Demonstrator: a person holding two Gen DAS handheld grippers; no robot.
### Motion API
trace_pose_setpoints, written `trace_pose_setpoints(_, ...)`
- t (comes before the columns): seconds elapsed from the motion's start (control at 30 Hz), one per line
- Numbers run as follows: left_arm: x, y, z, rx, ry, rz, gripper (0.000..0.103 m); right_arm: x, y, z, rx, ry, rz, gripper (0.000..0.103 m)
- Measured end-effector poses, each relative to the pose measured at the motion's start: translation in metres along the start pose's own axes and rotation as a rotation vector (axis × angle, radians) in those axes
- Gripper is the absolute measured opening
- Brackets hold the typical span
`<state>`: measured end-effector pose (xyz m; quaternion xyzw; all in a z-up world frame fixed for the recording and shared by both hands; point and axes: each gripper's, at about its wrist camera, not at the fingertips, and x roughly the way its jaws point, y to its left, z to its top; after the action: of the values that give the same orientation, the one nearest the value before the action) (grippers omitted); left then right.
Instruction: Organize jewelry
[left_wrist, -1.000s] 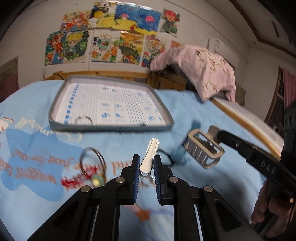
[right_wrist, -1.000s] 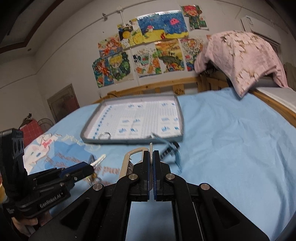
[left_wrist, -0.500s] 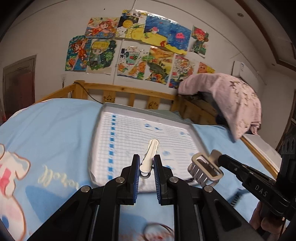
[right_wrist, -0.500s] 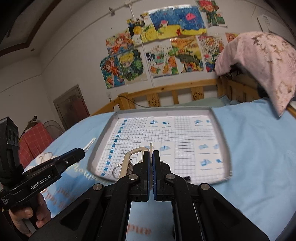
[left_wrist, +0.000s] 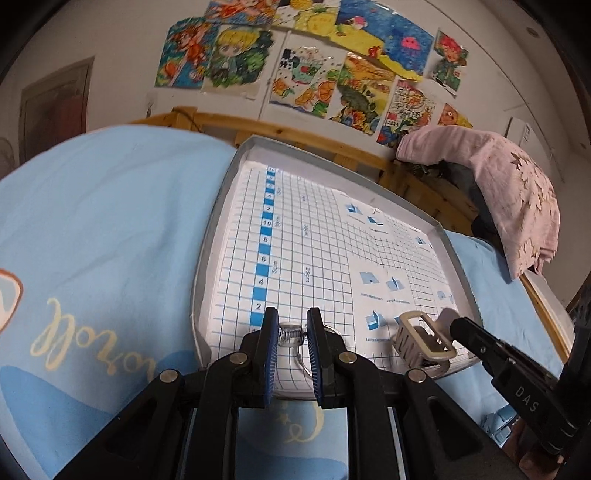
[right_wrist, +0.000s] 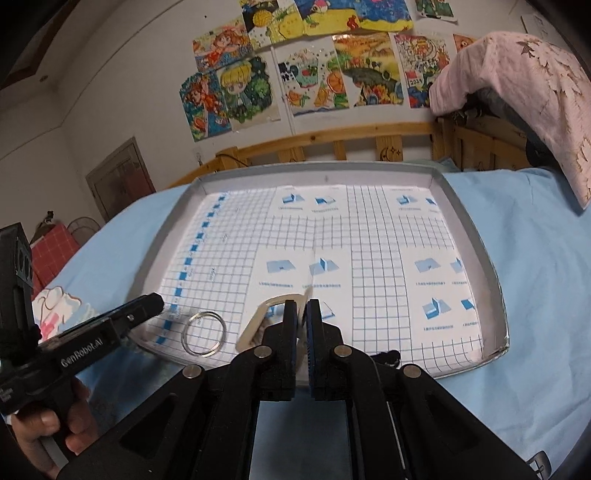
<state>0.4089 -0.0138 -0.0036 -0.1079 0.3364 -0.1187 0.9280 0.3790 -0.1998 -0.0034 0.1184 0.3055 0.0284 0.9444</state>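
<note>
A shallow grey tray (left_wrist: 218, 206) lined with blue-grid paper lies on the blue bedsheet; it also shows in the right wrist view (right_wrist: 476, 236). My left gripper (left_wrist: 291, 334) is over the tray's near left corner, with a clear hair clip (left_wrist: 290, 332) between its jaws, tilted down so only its spring end shows. My right gripper (right_wrist: 302, 315) is shut on a silver comb-style hair clip (right_wrist: 258, 321), held just above the tray's near edge; the clip also shows in the left wrist view (left_wrist: 421, 339). A metal ring (right_wrist: 204, 333) lies in the tray's near left corner.
A pink blanket (left_wrist: 509, 192) hangs over the wooden bed rail (right_wrist: 332, 142) at the back right. Cartoon posters (left_wrist: 295, 66) cover the wall. A blue object (left_wrist: 498, 432) lies on the sheet at lower right. A red checked bag (right_wrist: 51, 254) stands beside the bed.
Both grippers have moved forward over the tray's near edge. The clear clip has tipped from pointing up to hanging low between the left jaws. The bracelets on the sheet have left view.
</note>
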Motion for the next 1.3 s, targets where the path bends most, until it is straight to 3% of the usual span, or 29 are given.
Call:
trace_pose_setpoints(0.07,-0.003,0.003,-0.001,-0.015,-0.001,-0.002,0.034,-0.002,-0.003,0.0,0.01,0.0,0.0,0.017)
trace_pose_setpoints(0.1,-0.005,0.003,-0.001,-0.022,-0.007,-0.001,0.04,-0.005,-0.003,0.0,0.012,-0.006,-0.006,0.03)
trace_pose_setpoints(0.17,-0.017,0.005,-0.003,-0.039,-0.049,-0.01,0.073,-0.012,-0.004,0.001,0.017,-0.032,-0.012,0.038)
trace_pose_setpoints(0.4,-0.09,-0.003,-0.014,-0.007,-0.269,0.001,0.102,-0.072,0.0,0.0,-0.001,-0.176,-0.034,0.062)
trace_pose_setpoints(0.5,-0.126,-0.013,-0.023,0.036,-0.362,0.021,0.103,-0.105,0.0,-0.004,-0.013,-0.243,-0.032,0.085)
trace_pose_setpoints(0.7,-0.184,-0.031,-0.043,0.091,-0.424,0.036,0.103,-0.172,-0.001,-0.023,-0.056,-0.359,-0.028,0.1)
trace_pose_setpoints(1.1,-0.268,-0.052,-0.092,0.118,-0.486,0.044,0.103,-0.281,0.005,-0.07,-0.143,-0.486,-0.068,0.101)
trace_pose_setpoints(1.3,-0.294,-0.056,-0.124,0.154,-0.512,0.064,0.103,-0.307,0.008,-0.098,-0.164,-0.499,-0.096,0.101)
